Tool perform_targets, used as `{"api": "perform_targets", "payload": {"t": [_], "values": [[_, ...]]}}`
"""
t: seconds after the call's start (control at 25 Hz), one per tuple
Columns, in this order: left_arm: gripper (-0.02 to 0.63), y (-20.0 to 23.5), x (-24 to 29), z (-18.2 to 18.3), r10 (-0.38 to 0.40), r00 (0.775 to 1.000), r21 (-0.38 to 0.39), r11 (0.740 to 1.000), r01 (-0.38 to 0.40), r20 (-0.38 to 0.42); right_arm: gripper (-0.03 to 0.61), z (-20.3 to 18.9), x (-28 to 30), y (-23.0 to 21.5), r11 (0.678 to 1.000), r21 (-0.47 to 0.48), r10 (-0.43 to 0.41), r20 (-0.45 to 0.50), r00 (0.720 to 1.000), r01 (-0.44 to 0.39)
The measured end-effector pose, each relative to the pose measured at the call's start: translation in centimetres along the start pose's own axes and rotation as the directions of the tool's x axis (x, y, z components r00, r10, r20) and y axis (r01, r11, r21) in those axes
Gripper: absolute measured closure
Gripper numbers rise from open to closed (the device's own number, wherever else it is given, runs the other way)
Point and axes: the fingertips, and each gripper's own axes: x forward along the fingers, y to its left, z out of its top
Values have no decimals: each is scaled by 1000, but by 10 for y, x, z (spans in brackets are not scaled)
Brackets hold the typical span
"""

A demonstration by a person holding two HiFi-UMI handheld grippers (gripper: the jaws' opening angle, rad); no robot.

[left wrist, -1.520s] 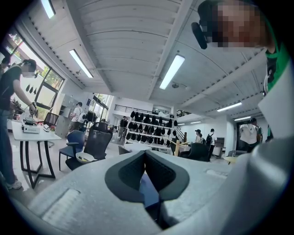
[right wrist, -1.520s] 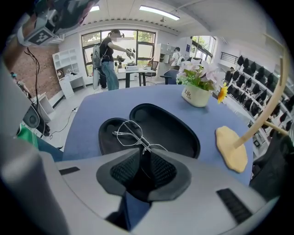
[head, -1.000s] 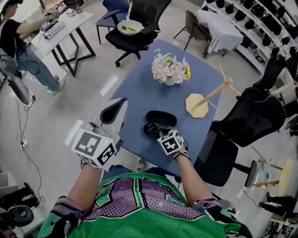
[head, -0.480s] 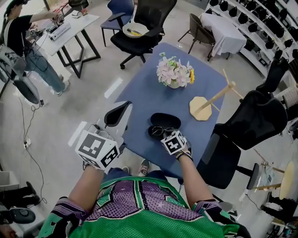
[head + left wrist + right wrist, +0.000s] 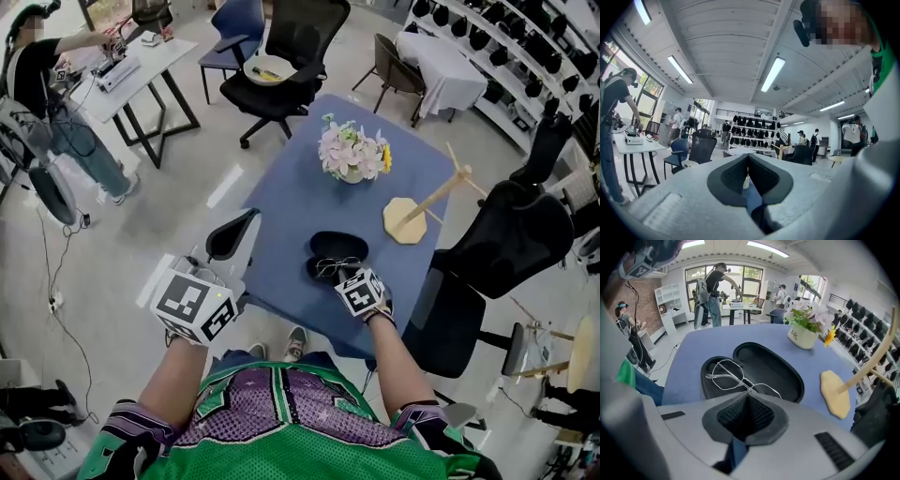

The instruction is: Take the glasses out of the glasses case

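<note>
Step in hand: lifting the thin silver wire-frame glasses (image 5: 727,374) out of the open black oval glasses case (image 5: 774,365).
Right gripper (image 5: 746,397): clenched on the glasses at the bridge, between the two lenses; the frame stands out in front of the jaws.
Left gripper (image 5: 748,161): jaws pressed together with nothing between them; in the head view it hangs beside the left edge of the blue desk (image 5: 291,192), apart from the case.
Where the glasses are: over the near half of the case, which lies open near the front edge of the desk. I cannot tell if the lenses touch the lining.
How to do it well: I think the lift should go straight up and slowly, so the temples do not catch on the case rim.
Grip: a thin wire bridge probably bends easily, so the pressure should stay light.
Risk: the light case may rise together with the frame; the free left gripper could press its lid down.
Putting down: the bare desk beside the case looks suitable, away from the white pot of pink flowers (image 5: 352,152).
</note>
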Motion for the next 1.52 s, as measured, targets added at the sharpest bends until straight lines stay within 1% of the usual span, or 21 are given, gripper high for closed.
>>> {"api": "perform_targets", "payload": {"t": [0.12,0.28,0.4,0.52,0.88,1.04,1.16,1.36,1.52], "values": [[598,1,-6,5,-5,1000,6,1000,5,8,574,0,-6,-2,1000,25,-12,33,999,12],[598,2,-13,12,-14,1000,12,1000,13,20,574,1,-14,-4,995,96,-32,72,997,25],[598,2,-16,15,-23,999,8,1000,23,27,574,8,-22,-7,993,111,-58,114,992,46],[598,0,-17,20,-39,999,9,999,38,39,574,11,-32,-9,990,125,-86,126,988,70],[598,-2,-25,38,-80,993,9,997,80,86,574,23,-59,-4,977,183,-139,156,978,110],[598,-2,-29,38,-93,992,12,996,92,82,574,27,-71,-2,968,210,-174,167,970,138],[598,-4,-33,36,-108,991,14,994,107,78,574,31,-81,0,956,243,-208,180,961,161],[598,-5,-46,41,-141,985,-4,990,142,97,574,40,-103,9,937,289,-263,212,941,196],[598,-7,-59,43,-164,981,-8,986,166,105,575,48,-125,11,908,349,-327,249,912,230]]}}
